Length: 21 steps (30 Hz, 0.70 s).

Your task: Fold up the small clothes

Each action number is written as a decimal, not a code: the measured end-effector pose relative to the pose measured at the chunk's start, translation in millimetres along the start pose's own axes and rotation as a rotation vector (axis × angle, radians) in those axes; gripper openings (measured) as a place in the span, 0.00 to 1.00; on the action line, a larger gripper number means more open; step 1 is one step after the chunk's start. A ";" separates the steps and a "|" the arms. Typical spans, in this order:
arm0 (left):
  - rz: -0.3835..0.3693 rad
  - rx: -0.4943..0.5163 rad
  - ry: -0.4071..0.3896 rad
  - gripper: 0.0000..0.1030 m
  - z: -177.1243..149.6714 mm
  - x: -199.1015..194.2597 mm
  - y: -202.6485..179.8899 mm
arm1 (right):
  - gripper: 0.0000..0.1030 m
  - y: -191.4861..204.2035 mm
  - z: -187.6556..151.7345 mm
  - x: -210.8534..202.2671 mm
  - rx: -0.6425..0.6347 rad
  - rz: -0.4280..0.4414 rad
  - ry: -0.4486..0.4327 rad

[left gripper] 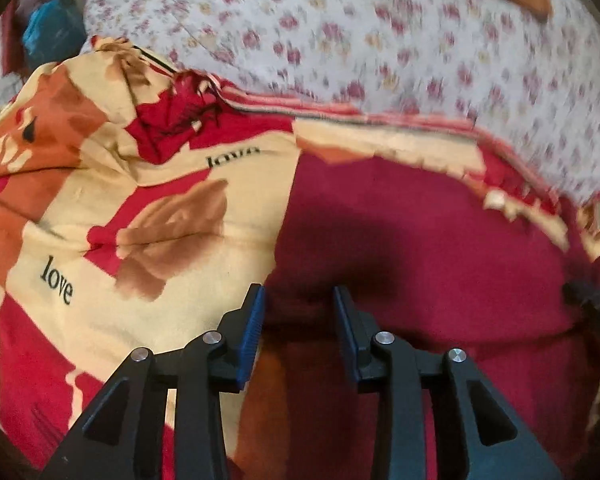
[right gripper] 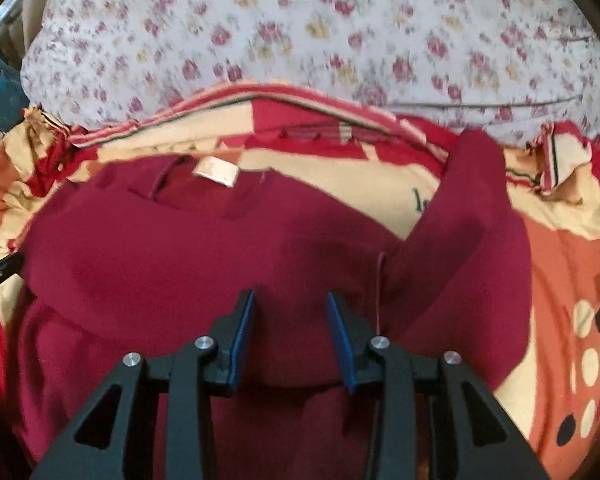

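From my left tool [left gripper: 299,300] I see the bedspread [left gripper: 100,208] on the left, yellow and red, with the word "love" on it. The dark red shirt [left gripper: 420,248] lies to the right of it, flat on the bed. This tool's two blue pads [left gripper: 252,340] are apart, with nothing between them, right above the shirt's edge. A flowery pillow [left gripper: 380,40] is at the back. At the far right edge I can see a bit of my other tool.

My right tool [right gripper: 290,304] shows more of the shirt [right gripper: 180,260]. Only here I see its collar with a pale tag [right gripper: 216,174], and a sleeve [right gripper: 472,200] sticking up on the right. This tool's pads [right gripper: 242,344] are apart too, over the shirt's middle, holding nothing.
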<state>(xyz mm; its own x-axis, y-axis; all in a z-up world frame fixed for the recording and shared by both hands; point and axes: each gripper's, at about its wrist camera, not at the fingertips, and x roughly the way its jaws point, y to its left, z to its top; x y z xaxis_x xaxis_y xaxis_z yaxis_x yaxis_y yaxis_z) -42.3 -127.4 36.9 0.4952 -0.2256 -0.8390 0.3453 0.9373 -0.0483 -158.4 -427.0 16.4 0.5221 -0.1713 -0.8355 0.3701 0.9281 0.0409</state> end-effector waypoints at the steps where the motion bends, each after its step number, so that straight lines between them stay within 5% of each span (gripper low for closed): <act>1: 0.007 0.012 -0.010 0.15 -0.1 0.4 -1.0 | 0.36 0.3 -0.4 -0.4 -0.004 0.001 -0.009; 5: -0.013 -0.008 -0.011 0.15 2.3 -6.6 5.2 | 0.38 -19.3 4.6 -27.5 0.045 0.081 -0.034; 9: -0.046 -0.052 -0.053 0.15 4.8 -23.3 11.3 | 0.57 -71.9 13.0 -67.9 0.133 0.026 -0.126; 11: -0.056 -0.060 -0.067 0.15 6.2 -29.3 10.6 | 0.57 -97.2 16.8 -77.0 0.177 -0.016 -0.143; 15: -0.079 -0.056 -0.065 0.15 9.4 -32.3 2.4 | 0.57 -132.0 28.0 -77.0 0.252 -0.039 -0.143; 21: -0.078 -0.020 -0.041 0.15 10.8 -24.5 -12.4 | 0.57 -123.7 59.7 -39.9 0.234 -0.011 -0.104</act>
<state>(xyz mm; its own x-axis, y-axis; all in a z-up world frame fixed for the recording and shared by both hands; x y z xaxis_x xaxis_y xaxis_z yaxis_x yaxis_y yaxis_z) -50.1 -136.4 63.8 0.5000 -0.3082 -0.8093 0.3679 0.9216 -0.1236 -179.1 -554.7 77.4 0.5891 -0.2253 -0.7760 0.5377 0.8261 0.1684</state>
